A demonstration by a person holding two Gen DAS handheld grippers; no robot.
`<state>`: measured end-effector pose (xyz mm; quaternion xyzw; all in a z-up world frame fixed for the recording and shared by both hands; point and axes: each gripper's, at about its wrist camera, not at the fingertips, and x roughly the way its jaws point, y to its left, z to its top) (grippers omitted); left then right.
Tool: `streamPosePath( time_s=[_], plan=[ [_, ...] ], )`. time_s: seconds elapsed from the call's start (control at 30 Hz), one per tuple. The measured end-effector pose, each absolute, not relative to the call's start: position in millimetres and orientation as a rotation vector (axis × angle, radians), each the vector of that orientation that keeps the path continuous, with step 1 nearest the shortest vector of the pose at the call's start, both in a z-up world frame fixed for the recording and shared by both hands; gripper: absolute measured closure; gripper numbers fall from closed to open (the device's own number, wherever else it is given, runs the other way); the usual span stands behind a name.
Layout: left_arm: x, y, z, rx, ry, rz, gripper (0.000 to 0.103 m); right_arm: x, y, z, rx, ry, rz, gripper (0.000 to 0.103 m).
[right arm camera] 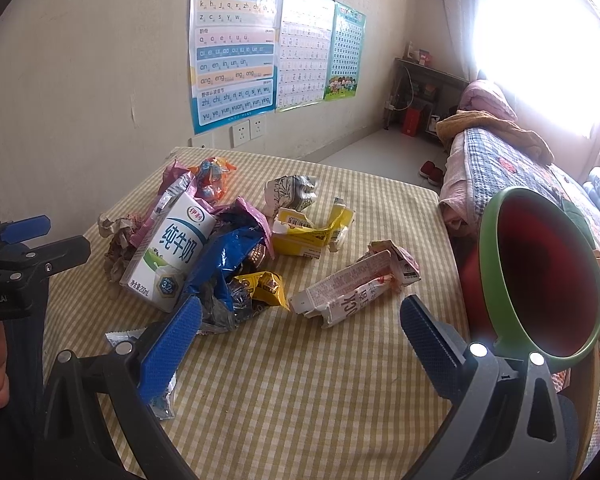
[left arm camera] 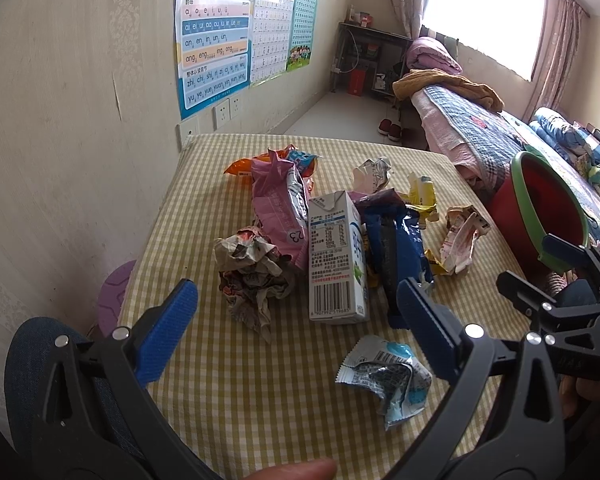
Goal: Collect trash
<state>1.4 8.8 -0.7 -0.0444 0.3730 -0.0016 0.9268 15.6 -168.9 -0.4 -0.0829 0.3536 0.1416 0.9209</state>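
Your left gripper (left arm camera: 296, 320) hangs released and empty over the checked tablecloth (left arm camera: 260, 412). At its 12 o'clock a white milk carton (left arm camera: 337, 260) stands upright, crumpled newspaper (left arm camera: 252, 276) touching its left, a blue wrapper (left arm camera: 396, 248) crowding its right. Your right gripper (right arm camera: 300, 320) is likewise spread, empty. The flattened pink carton (right arm camera: 356, 284) lies at its 12 o'clock, unobstructed. The red bin (right arm camera: 540, 276) sits at 2 o'clock, off the table edge.
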Motion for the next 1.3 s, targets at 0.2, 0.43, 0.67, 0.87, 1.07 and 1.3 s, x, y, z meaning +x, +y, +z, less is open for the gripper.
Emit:
streamPosePath(
  time_s=[0.2,0.43,0.67,0.87,1.07,1.3],
  plan=[
    [1,9,-1,-0.095,0.767,-0.009,0.005,18,-170,-1,-0.161,0.734,0.287,0.007],
    [1,8,-1,-0.097,0.769,-0.015,0.005,19,-171,-2,-0.158,0.74,0.282,0.007],
    [1,9,-1,-0.11,0.776,-0.026,0.005,19,-172,-2,-0.153,0.742,0.282,0.007],
    [7,6,-4,-0.12,0.803,-0.047,0.005,29,-177,-7,-0.123,0.791,0.271,0.007],
    [23,5,-13,-0.164,0.874,-0.076,0.005,49,-189,-14,-0.06,0.865,0.245,0.007],
    [43,7,-27,-0.202,0.954,-0.079,0.005,81,-211,-24,0.068,0.945,0.189,0.007]
  ],
)
